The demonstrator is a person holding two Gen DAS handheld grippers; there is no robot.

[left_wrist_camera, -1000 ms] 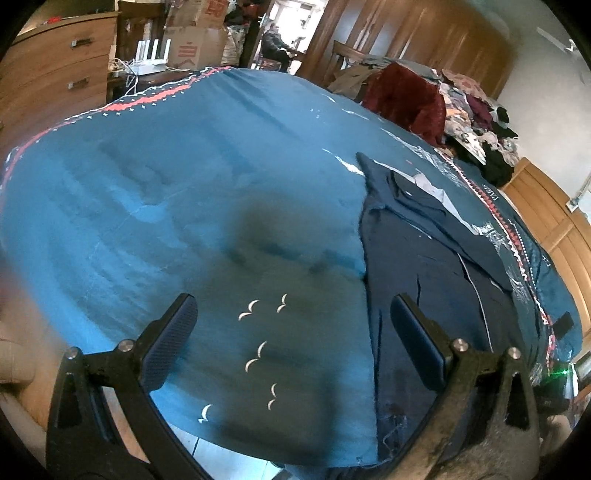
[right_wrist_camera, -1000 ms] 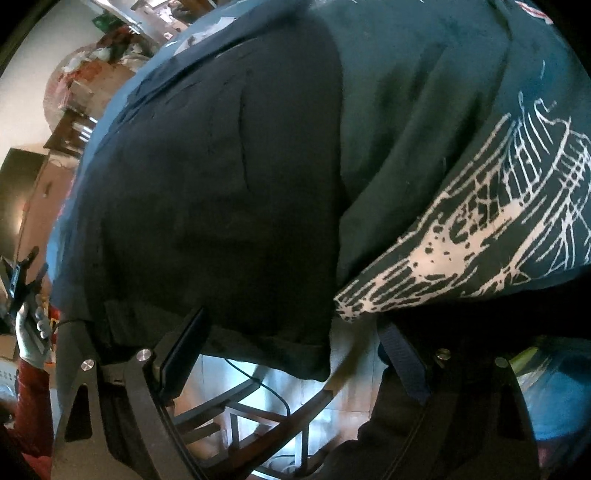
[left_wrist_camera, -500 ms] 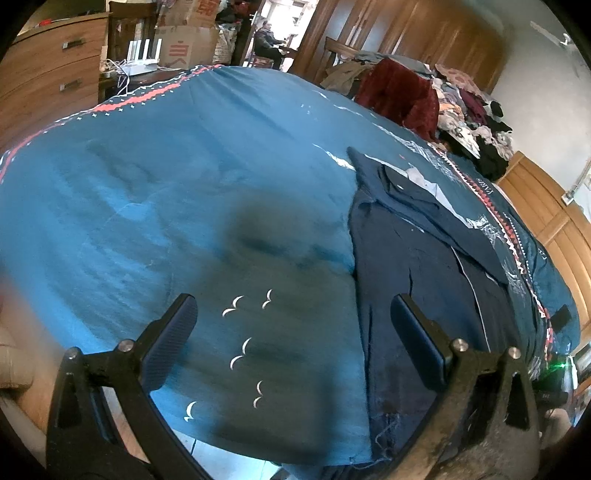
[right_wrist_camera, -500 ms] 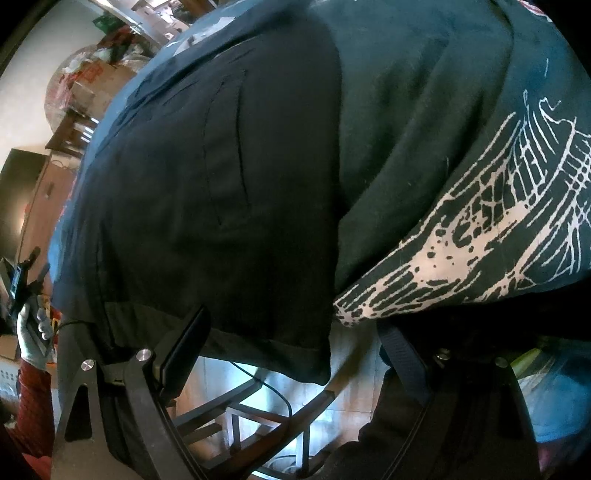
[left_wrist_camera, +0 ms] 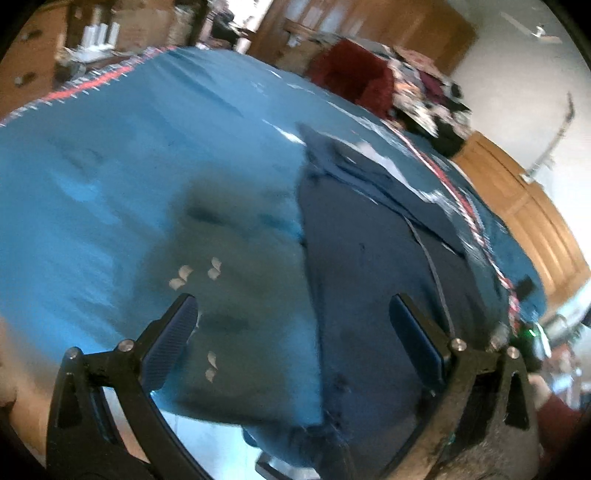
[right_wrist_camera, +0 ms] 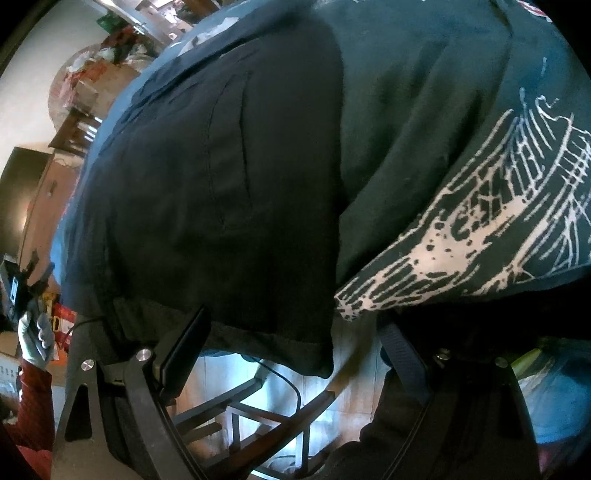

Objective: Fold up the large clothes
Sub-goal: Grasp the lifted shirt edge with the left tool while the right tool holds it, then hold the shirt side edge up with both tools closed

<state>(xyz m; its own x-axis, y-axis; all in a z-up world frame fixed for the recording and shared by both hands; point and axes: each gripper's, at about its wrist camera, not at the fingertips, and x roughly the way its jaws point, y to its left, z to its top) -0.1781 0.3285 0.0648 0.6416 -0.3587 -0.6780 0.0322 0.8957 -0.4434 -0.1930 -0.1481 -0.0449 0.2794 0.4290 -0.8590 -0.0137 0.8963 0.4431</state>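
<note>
A: Garment (left_wrist_camera: 373, 280) lies flat on the blue bedspread (left_wrist_camera: 147, 166), hem (right_wrist_camera: 266, 339) hanging off the near edge. Both grippers spread, empty.
B: Grab plan?
A: Right gripper (right_wrist_camera: 295, 343) pinches the hem corner; left gripper (left_wrist_camera: 291, 339) takes the other side, same height.
B: Unknowns?
A: Left view blurred; far end, sleeves unclear.

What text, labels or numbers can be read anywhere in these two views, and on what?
None can be read.
The white print on the blue bedspread is a pattern, not letters.
The boxes behind the bed are too blurred to show any writing.
The dark garment shows no label.
</note>
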